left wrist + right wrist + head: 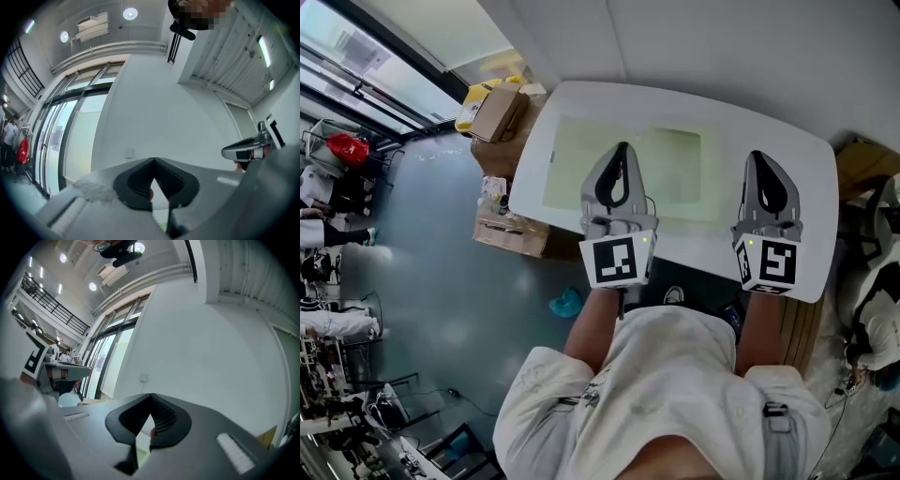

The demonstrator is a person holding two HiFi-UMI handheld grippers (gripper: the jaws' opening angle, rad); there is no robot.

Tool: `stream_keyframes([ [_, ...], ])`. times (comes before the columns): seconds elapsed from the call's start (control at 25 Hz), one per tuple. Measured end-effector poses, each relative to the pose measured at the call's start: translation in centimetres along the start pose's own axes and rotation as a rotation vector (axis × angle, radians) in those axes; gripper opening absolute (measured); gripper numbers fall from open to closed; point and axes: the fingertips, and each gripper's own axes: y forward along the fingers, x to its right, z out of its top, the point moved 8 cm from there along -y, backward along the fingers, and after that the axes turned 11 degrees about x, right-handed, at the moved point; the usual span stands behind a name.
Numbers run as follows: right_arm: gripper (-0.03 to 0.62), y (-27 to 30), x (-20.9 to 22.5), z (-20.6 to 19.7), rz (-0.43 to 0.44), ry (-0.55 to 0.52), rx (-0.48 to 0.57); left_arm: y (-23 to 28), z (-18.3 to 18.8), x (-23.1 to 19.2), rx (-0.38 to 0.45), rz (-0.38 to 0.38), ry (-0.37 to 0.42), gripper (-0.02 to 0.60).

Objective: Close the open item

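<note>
Over the near edge of a white table [581, 108], the left gripper [622, 150] and the right gripper [757, 157] are held side by side, well apart, both pointing away from the person. The left gripper's jaws are fully closed, tips meeting, with nothing between them. The right gripper's jaws also meet at the tips and hold nothing.

Under and just ahead of the left gripper lies a pale green mat [680, 164], flat on the table. The right gripper is beside the mat's right edge. Ahead of both grippers, past the table's far edge, rises a plain white wall [154, 117].

To the left of the left gripper, down on the floor [441, 253] against the table's side, are cardboard boxes [499, 112]. One is near the far corner, and another [511, 232] is nearer the person with small things on top. Which thing here is the open one cannot be told from these views.
</note>
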Motion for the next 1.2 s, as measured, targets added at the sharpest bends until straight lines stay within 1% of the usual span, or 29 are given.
stream_keyframes([
  [0.2,0.002,1.3,0.4,-0.8,0.004,0.014,0.002,1.0,-0.9,0.0,-0.018,-0.001,0.01,0.002],
  [0.64,0.002,5.2,-2.9,-2.2,0.024,0.009,-0.032,2.2,-3.2,-4.7,-0.049,0.018,-0.002,0.002],
  [0.84,0.002,7.5,-5.6,-2.5,0.057,0.013,-0.029,1.9,-3.6,-7.9,-0.056,0.052,0.0,0.002],
  [1.2,0.002,10.6,-10.4,-3.3,0.155,0.029,-0.03,0.4,-4.2,-12.7,-0.074,0.133,0.024,0.002],
])
